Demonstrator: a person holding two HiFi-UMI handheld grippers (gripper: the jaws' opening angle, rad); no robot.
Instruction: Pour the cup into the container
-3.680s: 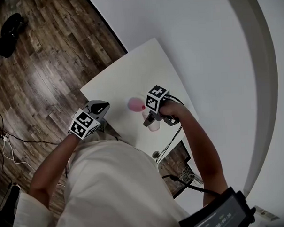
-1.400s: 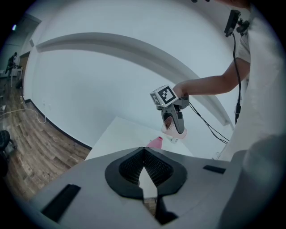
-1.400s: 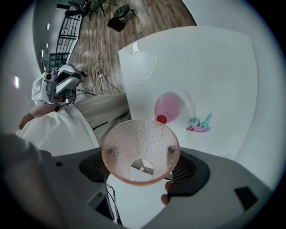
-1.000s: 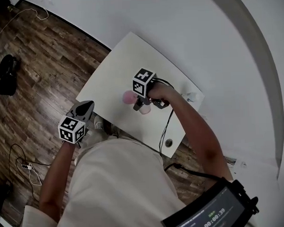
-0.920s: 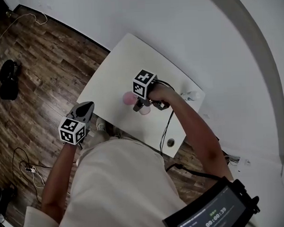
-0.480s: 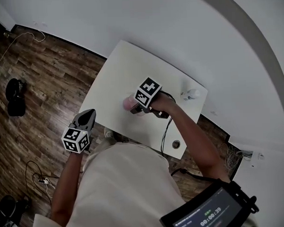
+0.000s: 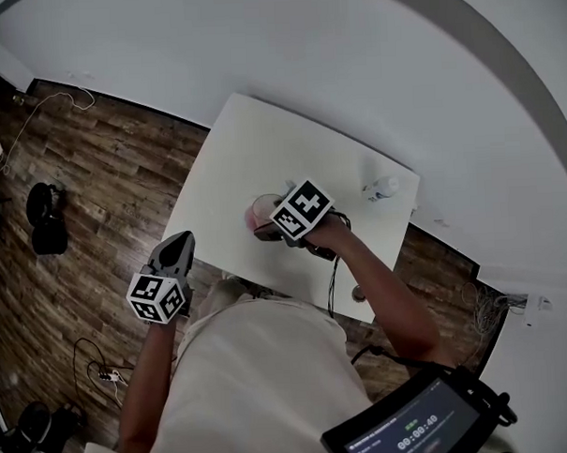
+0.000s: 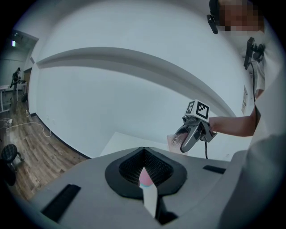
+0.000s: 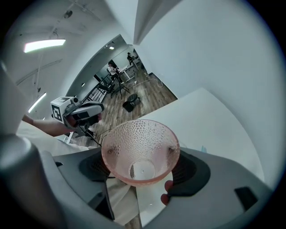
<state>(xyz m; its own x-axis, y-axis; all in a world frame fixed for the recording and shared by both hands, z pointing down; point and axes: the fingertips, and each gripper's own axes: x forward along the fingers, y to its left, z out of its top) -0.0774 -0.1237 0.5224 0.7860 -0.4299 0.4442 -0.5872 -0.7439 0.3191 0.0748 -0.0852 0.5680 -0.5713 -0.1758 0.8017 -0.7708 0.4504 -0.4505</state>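
Left gripper: I hold it off the table, lower left of the head view, over the wood floor. Its jaws are together with nothing between them. Through the slit I only see a far pink shape.

Container: pink, on the table near its lower edge and just left of the cup. Most of it is hidden, so I cannot tell what is in it.

Cup: a clear dimpled cup, clamped at its sides by the right gripper and lifted off the table at centre frame. I look straight into its mouth. The bottom shows bare, with nothing inside that I can make out.

Bottle: a small one on its side at the table's upper right corner, well apart from my work.

Progress: I judge the pour done or almost done, since the cup looks empty. Setting the cup back down and letting go is not yet done.

Edges: the table's lower edge runs close under the cup and container, so a set-down there risks the drop-off.

Room: the upper left of the table is bare, and I would put the cup there. The wall lies beyond the table's upper edge.
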